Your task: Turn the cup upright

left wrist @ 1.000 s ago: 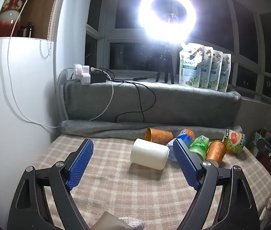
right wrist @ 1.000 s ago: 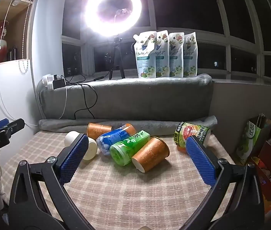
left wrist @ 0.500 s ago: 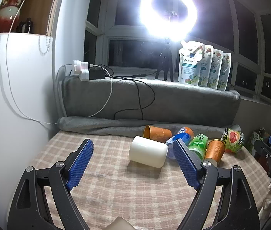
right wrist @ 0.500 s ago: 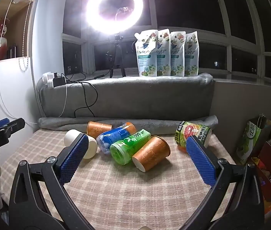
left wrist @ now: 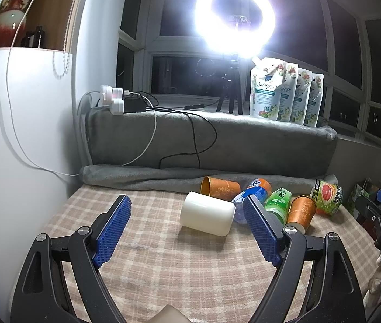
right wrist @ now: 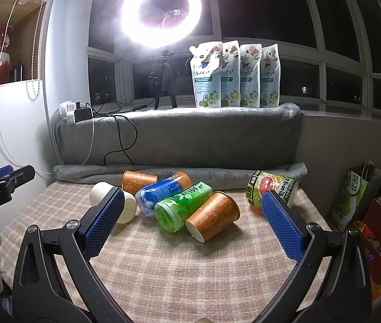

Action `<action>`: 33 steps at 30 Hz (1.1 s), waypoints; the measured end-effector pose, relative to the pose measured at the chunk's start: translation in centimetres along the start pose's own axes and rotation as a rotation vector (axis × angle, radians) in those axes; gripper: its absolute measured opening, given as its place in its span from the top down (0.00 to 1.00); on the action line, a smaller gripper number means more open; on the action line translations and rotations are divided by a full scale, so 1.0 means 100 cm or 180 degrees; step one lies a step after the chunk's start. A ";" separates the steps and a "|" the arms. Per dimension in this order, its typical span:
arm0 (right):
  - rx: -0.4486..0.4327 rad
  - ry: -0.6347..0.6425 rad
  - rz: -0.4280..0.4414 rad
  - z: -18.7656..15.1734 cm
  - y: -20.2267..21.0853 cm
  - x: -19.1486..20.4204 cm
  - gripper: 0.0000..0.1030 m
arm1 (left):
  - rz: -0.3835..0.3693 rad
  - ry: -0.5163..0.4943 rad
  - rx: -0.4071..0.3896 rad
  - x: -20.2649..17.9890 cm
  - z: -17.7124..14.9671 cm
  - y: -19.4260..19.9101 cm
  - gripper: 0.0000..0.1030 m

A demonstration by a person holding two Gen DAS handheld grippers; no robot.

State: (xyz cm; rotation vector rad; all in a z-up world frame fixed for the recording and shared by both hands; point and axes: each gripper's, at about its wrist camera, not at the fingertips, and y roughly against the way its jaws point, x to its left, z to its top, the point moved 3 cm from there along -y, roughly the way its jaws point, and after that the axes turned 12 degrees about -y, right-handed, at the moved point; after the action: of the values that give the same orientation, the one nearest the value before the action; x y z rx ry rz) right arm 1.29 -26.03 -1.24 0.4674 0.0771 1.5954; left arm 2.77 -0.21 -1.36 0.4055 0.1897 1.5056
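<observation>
A white cup (left wrist: 206,216) lies on its side on the checked cloth (left wrist: 163,263), just beyond my open, empty left gripper (left wrist: 187,215); it also shows in the right wrist view (right wrist: 101,192), partly behind a finger. An orange cup (right wrist: 213,215) lies on its side ahead of my open, empty right gripper (right wrist: 190,204); it shows in the left wrist view (left wrist: 301,211) too. A second orange cup (right wrist: 138,180) lies on its side further back.
A blue bottle (right wrist: 163,191), a green bottle (right wrist: 182,206) and a grapefruit-print bottle (right wrist: 271,185) lie among the cups. A grey blanket roll (right wrist: 179,173) borders the far edge. A white wall (left wrist: 23,140) stands left; bags and boxes (right wrist: 373,204) stand right.
Both grippers have drifted slightly toward the cups, staying open. The cups and bottles have not moved.
</observation>
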 end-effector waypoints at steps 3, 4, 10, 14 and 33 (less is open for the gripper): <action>0.0000 -0.0002 -0.0004 0.000 0.000 0.001 0.00 | 0.0001 0.0002 -0.0001 0.000 0.000 0.000 0.17; -0.0001 -0.0001 -0.0006 -0.001 0.000 0.001 0.00 | -0.0001 0.0001 0.0001 0.000 0.000 0.000 0.17; -0.0004 -0.0001 0.0000 -0.001 0.000 0.001 0.00 | -0.0009 0.0005 0.0000 -0.001 0.000 0.000 0.17; -0.0001 0.0006 0.0002 -0.001 0.000 0.001 0.00 | -0.0010 0.0001 0.0002 -0.001 -0.001 0.000 0.17; 0.0045 0.0052 0.0029 -0.007 -0.007 0.005 0.00 | -0.0038 -0.0015 0.0033 -0.003 -0.005 -0.004 0.17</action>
State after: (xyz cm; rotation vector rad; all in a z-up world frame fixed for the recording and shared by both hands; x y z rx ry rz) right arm 1.68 -25.32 -1.93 0.4663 0.0989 1.6086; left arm 2.94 -0.42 -2.01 0.4155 0.1960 1.4924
